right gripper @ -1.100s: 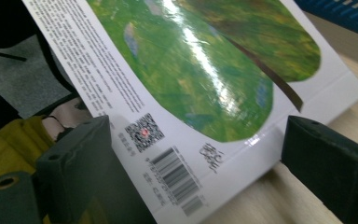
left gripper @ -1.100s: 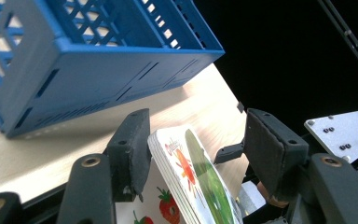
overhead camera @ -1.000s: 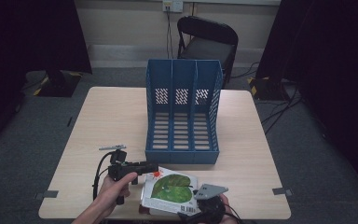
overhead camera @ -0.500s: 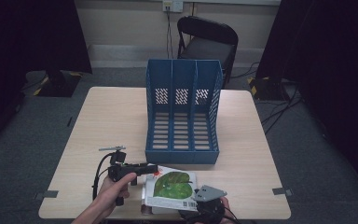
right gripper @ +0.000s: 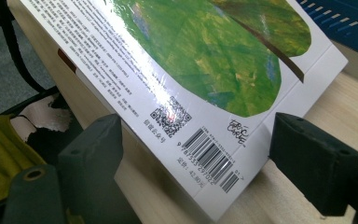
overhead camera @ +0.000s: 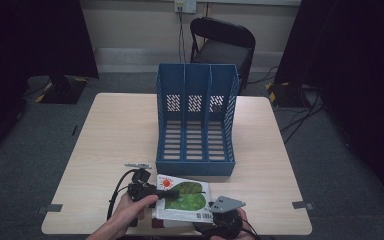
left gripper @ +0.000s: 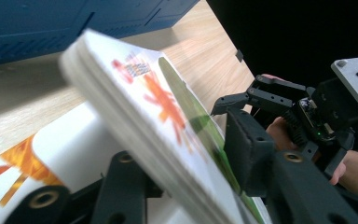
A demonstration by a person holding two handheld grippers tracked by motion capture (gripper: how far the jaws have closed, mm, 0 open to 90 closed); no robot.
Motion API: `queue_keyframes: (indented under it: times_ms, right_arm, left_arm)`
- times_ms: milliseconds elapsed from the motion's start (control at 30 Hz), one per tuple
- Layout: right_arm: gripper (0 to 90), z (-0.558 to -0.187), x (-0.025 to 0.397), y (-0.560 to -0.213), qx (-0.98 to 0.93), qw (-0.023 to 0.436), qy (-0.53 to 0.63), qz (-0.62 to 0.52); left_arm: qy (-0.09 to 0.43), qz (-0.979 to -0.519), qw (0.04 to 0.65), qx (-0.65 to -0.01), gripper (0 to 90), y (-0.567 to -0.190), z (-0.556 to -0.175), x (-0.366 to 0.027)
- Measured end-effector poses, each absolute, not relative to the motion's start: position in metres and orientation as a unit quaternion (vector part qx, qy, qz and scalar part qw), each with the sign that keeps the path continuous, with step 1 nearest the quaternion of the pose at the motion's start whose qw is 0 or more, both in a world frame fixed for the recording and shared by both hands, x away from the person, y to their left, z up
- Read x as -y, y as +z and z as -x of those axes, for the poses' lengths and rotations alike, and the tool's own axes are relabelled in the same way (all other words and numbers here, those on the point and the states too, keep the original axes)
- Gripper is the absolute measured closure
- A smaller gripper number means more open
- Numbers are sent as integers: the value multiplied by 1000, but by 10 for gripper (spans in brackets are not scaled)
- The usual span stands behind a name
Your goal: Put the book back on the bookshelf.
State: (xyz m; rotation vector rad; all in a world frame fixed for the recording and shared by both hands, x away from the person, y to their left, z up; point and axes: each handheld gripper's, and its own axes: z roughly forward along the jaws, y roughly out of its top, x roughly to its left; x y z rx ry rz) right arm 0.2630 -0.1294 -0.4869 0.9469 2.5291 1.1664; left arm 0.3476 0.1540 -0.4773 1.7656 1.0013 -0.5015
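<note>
Blue slotted file rack (overhead camera: 196, 120) upright mid-table from high. Glossy green-leaf book (overhead camera: 182, 200) near front edge, clamped by left gripper (left gripper: 186, 182); barcode legible beside right gripper (right gripper: 214, 154), jaws apart astride its corner.

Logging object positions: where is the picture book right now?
In the high view, the picture book sits at the table's near edge, before the blue file rack, between both claws.

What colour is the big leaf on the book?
Green, with yellowish streaks and a dark brown stem, on the white book; the right gripper view shows it best.
</note>
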Motion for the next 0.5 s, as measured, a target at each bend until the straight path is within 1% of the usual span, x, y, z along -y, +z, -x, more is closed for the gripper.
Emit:
queue_keyframes:
  times_ms: [100,133,200,300,333,400,500]
  right_arm:
    - [151,-264,130,-487,-855,97,395,-323]
    - [133,-264,130,-487,-855,96,395,-322]
    - [134,-265,130,-487,-854,87,399,-323]
    - [144,-266,133,-485,-851,67,407,-325]
    - [142,-267,134,-484,-851,65,406,-328]
    - [141,-269,138,-482,-848,55,411,-331]
    - [139,-273,147,-476,-838,57,423,-340]
  left_arm:
    - [-208,-731,499,-416,593,-478,-347,-154]
    - [-205,-735,493,-418,594,-477,-347,-154]
    - [-197,-746,478,-421,644,-478,-347,-154]
    - [-214,-737,485,-419,674,-480,-349,-156]
    - [-211,-739,486,-416,684,-479,-349,-156]
    - [-204,-745,486,-408,684,-477,-349,-155]
    - [-198,-752,486,-399,682,-476,-348,-155]
